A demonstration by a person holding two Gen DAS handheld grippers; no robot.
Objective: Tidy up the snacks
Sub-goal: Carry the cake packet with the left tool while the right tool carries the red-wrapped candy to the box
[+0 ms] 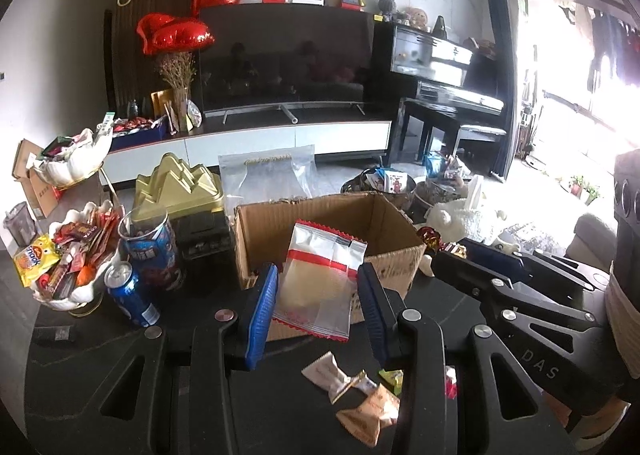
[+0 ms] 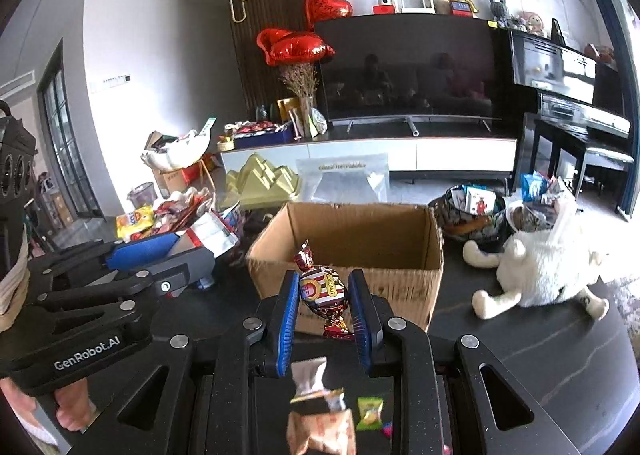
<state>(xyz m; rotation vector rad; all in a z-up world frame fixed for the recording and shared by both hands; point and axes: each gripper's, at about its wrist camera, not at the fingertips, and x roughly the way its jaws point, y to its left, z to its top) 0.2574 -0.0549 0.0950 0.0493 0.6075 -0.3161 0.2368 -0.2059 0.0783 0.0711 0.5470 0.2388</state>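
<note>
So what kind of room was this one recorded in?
Most likely a home living room. A large television stands on a low white media cabinet, an upright piano sits beside it, and red heart balloons decorate the wall. The snack sorting happens on a dark table.

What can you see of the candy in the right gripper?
The candy is a twist-wrapped sweet in shiny foil, striped red, white and dark, with a yellow label reading COCONUT. It stands roughly upright, one twisted end pointing up and the other down. The right gripper is shut on it, its blue pads pressing the wrapper's left and right sides. It hangs above the dark table, in front of the open cardboard box, not yet inside. Nothing else touches it.
</note>
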